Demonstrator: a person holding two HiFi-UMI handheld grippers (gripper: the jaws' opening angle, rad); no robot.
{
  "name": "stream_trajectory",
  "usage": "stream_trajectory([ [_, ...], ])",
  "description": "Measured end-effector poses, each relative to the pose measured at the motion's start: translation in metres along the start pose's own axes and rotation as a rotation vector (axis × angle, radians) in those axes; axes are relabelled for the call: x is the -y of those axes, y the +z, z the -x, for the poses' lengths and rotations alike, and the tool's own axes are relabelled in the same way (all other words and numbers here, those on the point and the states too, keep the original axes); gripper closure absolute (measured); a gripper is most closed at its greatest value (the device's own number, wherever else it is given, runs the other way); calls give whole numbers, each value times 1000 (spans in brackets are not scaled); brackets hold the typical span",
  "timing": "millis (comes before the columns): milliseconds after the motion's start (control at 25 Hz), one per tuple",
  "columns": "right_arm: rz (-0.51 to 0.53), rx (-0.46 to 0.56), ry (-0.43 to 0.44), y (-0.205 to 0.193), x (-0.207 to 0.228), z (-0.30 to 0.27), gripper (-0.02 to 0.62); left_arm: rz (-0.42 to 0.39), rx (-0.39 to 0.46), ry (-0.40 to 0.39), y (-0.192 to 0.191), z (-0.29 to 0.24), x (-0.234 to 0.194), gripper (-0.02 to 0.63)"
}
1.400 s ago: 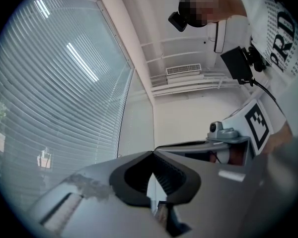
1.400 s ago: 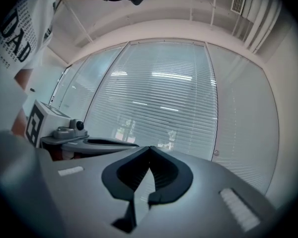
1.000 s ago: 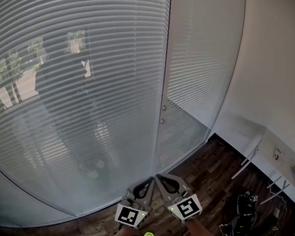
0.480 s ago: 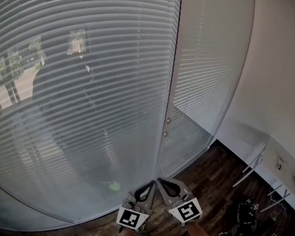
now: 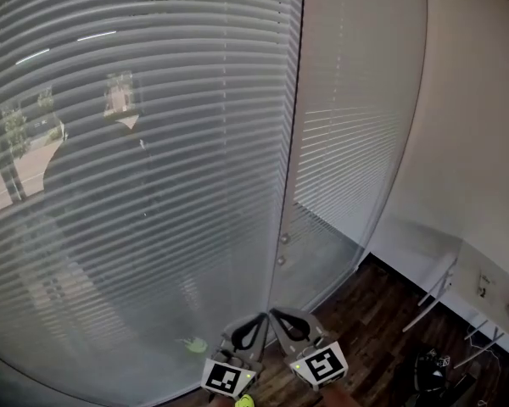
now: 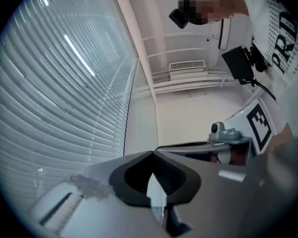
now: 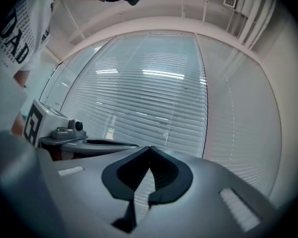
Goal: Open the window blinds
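Window blinds [image 5: 153, 159] hang beyond left tool [image 5: 262, 316] and right tool [image 5: 274, 314], both pressed together.

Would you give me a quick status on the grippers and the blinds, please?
Left gripper shut, empty; right gripper shut, empty. Blinds down, slats closed, untouched. Nothing seen in the way.

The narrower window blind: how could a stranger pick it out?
Two lowered blinds fill the head view. The narrower window blind hangs right of the dark frame, beside the white wall. Unlike the wide blind, it shows no dark silhouette.
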State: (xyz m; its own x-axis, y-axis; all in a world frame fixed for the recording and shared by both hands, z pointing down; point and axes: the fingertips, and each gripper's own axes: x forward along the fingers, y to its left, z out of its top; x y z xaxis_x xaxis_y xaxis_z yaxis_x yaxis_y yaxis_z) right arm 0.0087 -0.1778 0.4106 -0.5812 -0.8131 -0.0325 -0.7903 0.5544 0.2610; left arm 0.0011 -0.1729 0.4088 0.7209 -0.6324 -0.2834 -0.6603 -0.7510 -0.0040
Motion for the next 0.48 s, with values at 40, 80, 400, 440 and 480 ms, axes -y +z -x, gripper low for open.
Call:
stream_trajectory([
  [40, 2, 0, -3, 0, 2, -2, 588, 0, 0, -2, 0, -2, -2, 615],
  [80, 2, 0, -6, -1, 4, -3, 588, 0, -1, -5, -1, -4, -3, 615],
  [400, 45, -63, 16, -16, 6, -16, 588, 26, -9, -7, -11, -12, -20, 614],
  [440, 46, -70, 15, -18, 6, -18, 588, 33, -11, -6, -13, -12, -22, 614],
  [480, 45, -74, 14, -19, 6, -21, 588, 36, -11, -4, -14, -12, -25, 615],
])
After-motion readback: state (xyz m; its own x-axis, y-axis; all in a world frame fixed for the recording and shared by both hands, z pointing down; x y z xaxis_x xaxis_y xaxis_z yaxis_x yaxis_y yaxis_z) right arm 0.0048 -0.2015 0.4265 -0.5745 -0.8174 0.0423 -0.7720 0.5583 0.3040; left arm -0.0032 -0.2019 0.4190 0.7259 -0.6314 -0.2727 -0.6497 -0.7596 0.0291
